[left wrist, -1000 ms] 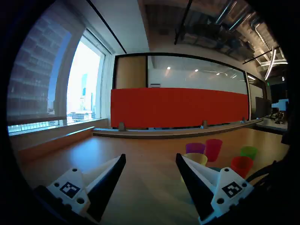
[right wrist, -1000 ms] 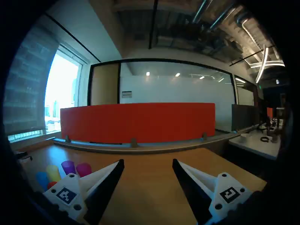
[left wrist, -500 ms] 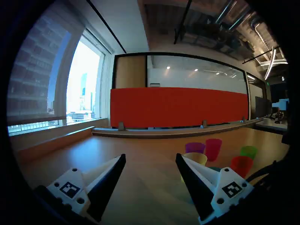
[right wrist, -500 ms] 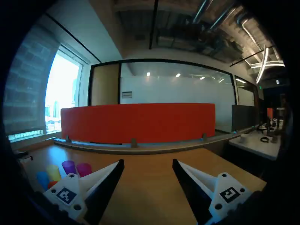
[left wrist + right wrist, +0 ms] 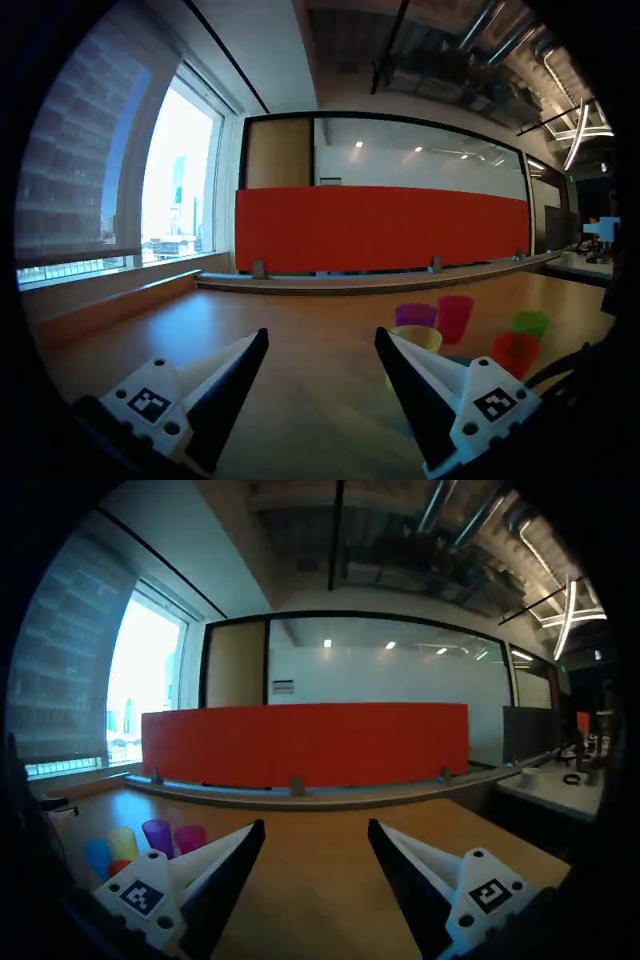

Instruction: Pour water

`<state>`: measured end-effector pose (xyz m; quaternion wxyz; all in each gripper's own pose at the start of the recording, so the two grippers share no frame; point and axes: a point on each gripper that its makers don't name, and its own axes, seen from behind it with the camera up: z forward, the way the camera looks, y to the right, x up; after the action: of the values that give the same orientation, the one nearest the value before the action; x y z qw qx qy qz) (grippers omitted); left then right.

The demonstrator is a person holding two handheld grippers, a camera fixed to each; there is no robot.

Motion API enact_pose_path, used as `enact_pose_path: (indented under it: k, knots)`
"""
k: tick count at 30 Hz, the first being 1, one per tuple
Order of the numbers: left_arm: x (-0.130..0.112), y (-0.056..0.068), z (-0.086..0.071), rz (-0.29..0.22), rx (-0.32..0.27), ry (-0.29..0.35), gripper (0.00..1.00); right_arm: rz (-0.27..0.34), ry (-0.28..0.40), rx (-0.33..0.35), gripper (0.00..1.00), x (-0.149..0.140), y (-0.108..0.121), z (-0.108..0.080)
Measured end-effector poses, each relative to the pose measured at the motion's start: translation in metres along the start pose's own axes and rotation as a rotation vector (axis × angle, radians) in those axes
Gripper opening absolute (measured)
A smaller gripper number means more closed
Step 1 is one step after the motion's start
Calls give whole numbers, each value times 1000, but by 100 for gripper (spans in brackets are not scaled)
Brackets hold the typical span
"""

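Yellow cup sits half hidden behind left gripper fingers

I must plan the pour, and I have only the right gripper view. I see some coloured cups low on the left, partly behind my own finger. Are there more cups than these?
Observer: Yes. The left gripper view has a green cup at the right end of the group, behind the red cup.
Operator: Is the left gripper free?
Observer: The left gripper is open, its jaws wide apart over bare table.
Operator: Which cup lies ahead of it?
Observer: The yellow cup shows just past the tip of its finger on the picture's right.
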<state>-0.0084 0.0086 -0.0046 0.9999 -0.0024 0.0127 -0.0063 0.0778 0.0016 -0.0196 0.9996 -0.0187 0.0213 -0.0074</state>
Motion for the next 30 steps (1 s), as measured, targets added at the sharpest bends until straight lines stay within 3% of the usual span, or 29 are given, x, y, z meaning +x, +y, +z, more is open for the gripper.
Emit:
enact_pose_path:
  k: [11,30]
  knots:
    - [0,0,0,0,0,0,99,-29,4,35,100,-25,-7,-3]
    - [0,0,0,0,0,0,99,-61,63,-25,100,-47,2,0]
